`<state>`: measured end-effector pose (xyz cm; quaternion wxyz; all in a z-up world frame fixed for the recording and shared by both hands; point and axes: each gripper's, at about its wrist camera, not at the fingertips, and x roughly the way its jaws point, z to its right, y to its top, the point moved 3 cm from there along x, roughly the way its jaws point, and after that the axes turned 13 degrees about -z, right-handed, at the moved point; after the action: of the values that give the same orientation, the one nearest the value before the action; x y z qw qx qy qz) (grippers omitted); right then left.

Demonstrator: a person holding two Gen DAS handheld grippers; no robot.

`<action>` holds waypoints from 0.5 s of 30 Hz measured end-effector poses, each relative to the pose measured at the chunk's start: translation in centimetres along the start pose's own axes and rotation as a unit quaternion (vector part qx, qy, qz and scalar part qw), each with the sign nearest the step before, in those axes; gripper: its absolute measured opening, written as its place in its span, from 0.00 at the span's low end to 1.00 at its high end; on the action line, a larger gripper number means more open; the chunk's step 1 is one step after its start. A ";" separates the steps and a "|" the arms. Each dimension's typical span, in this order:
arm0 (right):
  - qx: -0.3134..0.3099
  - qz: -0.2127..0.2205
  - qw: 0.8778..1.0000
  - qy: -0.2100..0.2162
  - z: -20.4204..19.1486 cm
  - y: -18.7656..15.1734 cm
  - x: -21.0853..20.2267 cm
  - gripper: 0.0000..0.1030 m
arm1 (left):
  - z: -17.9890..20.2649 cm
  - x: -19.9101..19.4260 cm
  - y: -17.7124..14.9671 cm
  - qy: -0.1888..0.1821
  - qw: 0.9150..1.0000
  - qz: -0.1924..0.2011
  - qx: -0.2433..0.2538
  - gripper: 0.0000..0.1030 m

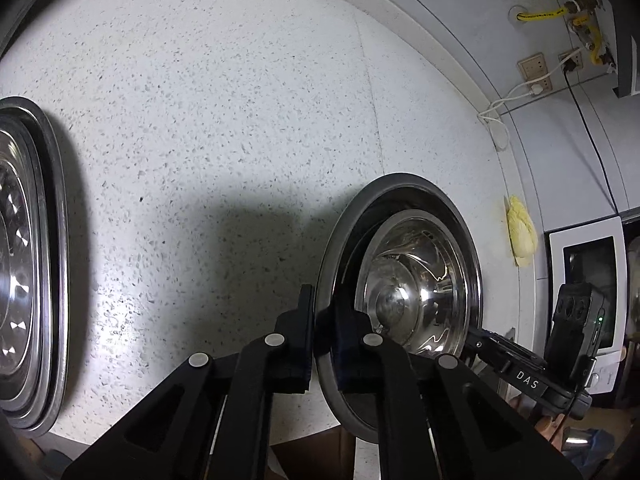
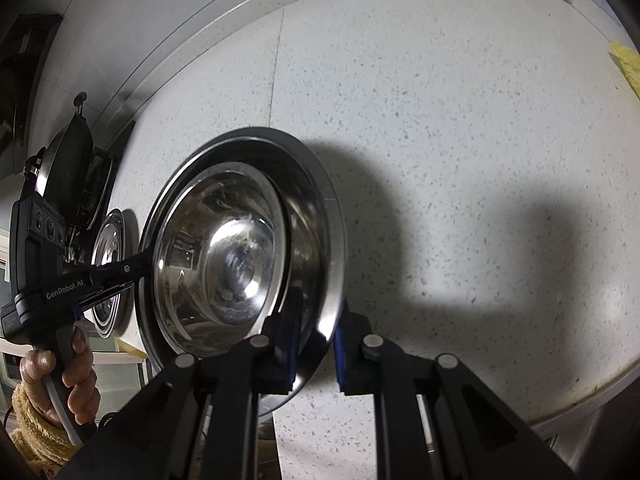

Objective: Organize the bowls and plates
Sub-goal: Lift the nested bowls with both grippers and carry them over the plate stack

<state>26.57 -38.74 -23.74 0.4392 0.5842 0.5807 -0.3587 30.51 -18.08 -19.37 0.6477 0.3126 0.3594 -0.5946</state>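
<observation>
A steel plate [image 1: 340,248] with a steel bowl [image 1: 412,284] resting in it is held over the speckled counter between both grippers. My left gripper [image 1: 324,344] is shut on the plate's near rim. My right gripper [image 2: 318,344] straddles the opposite rim of the same plate [image 2: 316,184], its jaws closed on the rim; the bowl [image 2: 224,256] sits inside. A stack of steel plates [image 1: 28,272] lies at the left in the left wrist view and shows small behind the left gripper in the right wrist view [image 2: 106,276].
The speckled white counter [image 1: 224,120] spreads behind. A yellow cloth [image 1: 520,236] lies by the back wall, near a white appliance [image 1: 588,292]. Wall sockets and yellow pipes [image 1: 580,28] are at the top right. A dark pan lid [image 2: 68,168] stands at the left.
</observation>
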 end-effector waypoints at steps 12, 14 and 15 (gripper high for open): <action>-0.015 0.016 1.000 -0.005 -1.2 -0.1 -1.1 0.13 | -1.0 -2.3 -0.6 -0.003 1.000 0.021 0.011 0.05; -0.021 0.021 1.000 -0.005 -1.6 0.0 -1.6 0.13 | -1.2 -3.1 -0.7 -0.006 1.000 0.028 0.010 0.05; -0.024 0.025 0.999 -0.004 -2.1 0.1 -1.9 0.13 | -1.3 -3.7 -0.7 -0.007 0.999 0.033 0.009 0.05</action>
<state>26.32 -37.50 -21.22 0.4644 0.5861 0.5726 -0.3361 29.56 -15.01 -16.94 0.6667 0.3257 0.3389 -0.5785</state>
